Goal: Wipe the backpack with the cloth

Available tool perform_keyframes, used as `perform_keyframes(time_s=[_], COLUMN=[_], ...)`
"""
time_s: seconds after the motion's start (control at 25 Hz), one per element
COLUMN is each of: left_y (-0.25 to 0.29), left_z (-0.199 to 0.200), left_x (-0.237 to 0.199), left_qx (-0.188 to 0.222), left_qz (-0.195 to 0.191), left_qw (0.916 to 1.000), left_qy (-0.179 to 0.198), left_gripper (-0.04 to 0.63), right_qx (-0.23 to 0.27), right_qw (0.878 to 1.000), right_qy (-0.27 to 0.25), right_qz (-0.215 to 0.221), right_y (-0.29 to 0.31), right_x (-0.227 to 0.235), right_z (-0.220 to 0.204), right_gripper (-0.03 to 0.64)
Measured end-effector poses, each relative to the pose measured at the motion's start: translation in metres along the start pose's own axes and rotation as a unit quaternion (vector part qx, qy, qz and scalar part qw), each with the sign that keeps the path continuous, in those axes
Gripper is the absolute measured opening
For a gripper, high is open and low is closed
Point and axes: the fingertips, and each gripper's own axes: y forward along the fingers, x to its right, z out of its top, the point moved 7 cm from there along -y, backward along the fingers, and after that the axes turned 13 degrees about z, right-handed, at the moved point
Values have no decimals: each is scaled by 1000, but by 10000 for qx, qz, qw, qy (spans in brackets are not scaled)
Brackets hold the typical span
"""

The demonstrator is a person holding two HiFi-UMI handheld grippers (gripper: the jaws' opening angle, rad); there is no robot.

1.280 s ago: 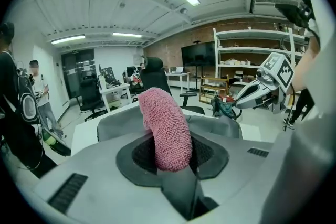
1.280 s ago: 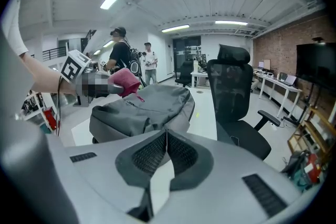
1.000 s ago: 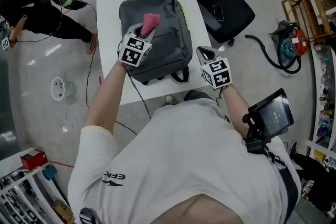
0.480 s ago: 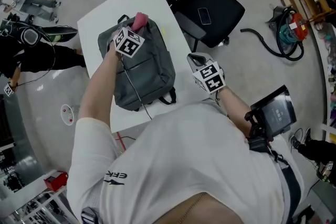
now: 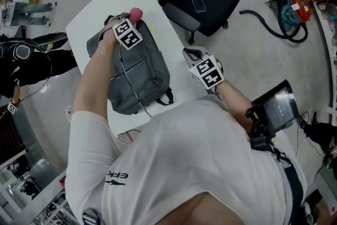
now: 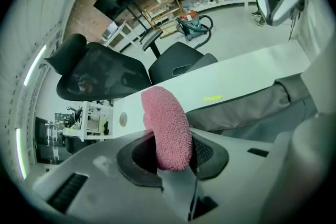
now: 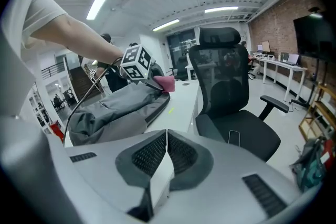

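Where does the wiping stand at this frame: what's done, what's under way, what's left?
Done: the pink cloth is clamped in the left gripper. In hand: it sits at the top end of the grey backpack, lying flat on the white table. The right gripper, shut and empty, is clear of the backpack. Left: the fabric shows no wipe marks, so coverage can't be judged.

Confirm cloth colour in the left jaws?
Pink. The cloth shows best in the left gripper view, clamped in the left gripper jaws.
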Motion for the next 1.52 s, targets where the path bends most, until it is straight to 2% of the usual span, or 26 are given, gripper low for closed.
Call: perform_keyframes(time_s=[0.2, 0.32, 0.52, 0.76, 0.84, 1.0, 1.24, 1.4, 1.52], left_y=[1, -7, -23, -47, -57, -81, -122, -147, -157], left_z=[3, 8, 17, 29, 33, 41, 50, 54, 58], left_x=[9, 21, 52, 77, 84, 110, 141, 168, 187], left_qx=[-10, 94, 328, 601, 692, 935, 1270, 1519, 1704], left_qz=[-200, -460, -979, -1214, -1345, -1583, -1338, -1365, -1651], left_qw=[9982, 9944, 9834, 9714, 9651, 9458, 9133, 8858, 8653], left_qy=[562, 951, 1491, 1952, 2137, 2677, 3630, 4168, 4416], left_gripper=[104, 104, 104, 101, 101, 101, 101, 101, 101], right_qx=[4, 47, 59, 73, 109, 197, 315, 397, 439], right_qw=[10000, 9999, 9998, 9996, 9995, 9989, 9977, 9966, 9959], right_qy=[73, 99, 165, 192, 204, 238, 267, 311, 342], right_qz=[-39, -56, -71, -178, -231, -344, -538, -659, -715], right_y=[1, 2, 3, -5, -9, -17, -33, -42, -44], right_x=[10, 13, 11, 2, -1, -9, -32, -44, -44], right_z=[2, 1, -1, -8, -10, -16, -26, -34, -41], right_gripper=[6, 6, 6, 6, 6, 6, 6, 6, 6])
